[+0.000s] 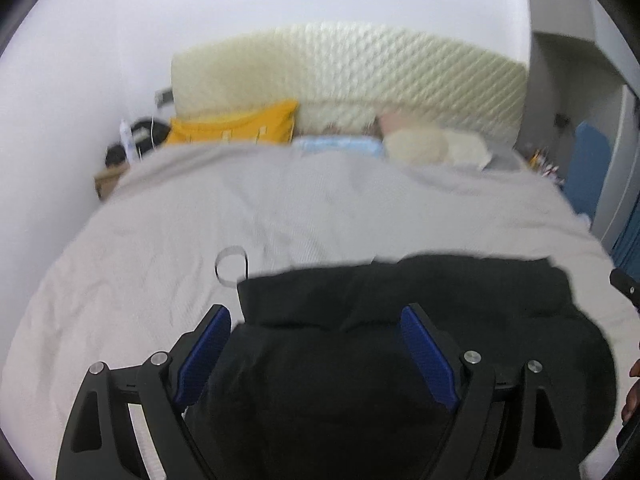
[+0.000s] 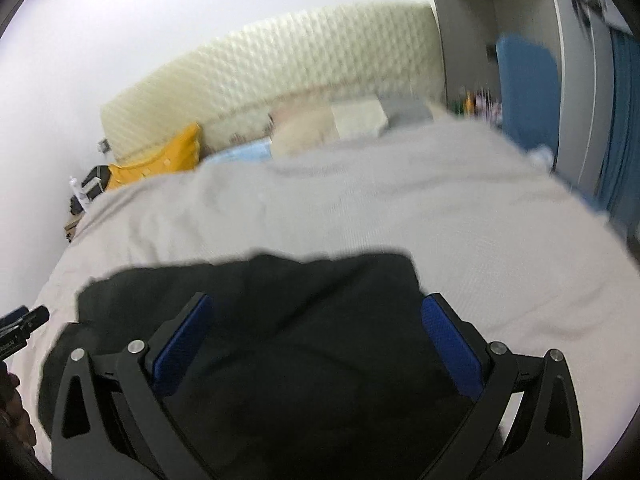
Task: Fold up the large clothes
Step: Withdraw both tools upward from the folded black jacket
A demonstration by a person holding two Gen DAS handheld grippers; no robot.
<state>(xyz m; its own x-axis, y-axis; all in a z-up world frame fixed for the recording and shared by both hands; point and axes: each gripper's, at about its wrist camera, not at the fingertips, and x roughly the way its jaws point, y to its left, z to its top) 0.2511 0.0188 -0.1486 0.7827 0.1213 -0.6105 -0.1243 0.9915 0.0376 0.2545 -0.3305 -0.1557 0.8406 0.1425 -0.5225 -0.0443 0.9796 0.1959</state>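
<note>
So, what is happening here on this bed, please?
A person is folding a large black garment on a bed with a light grey cover, using a two-finger gripper in each hand. The left gripper and the right gripper both stand open above the dark cloth, holding nothing. The garment lies in a bunched shape near the bed's front edge.

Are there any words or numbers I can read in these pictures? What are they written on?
None can be read.
Yellow pillow: a few pale marks on it, too blurred to tell whether they are letters.
Left gripper, seen at the edge of the right wrist view: tiny pale print on its black body, too small to read.
Black garment and grey bedcover: no writing shows.
</note>
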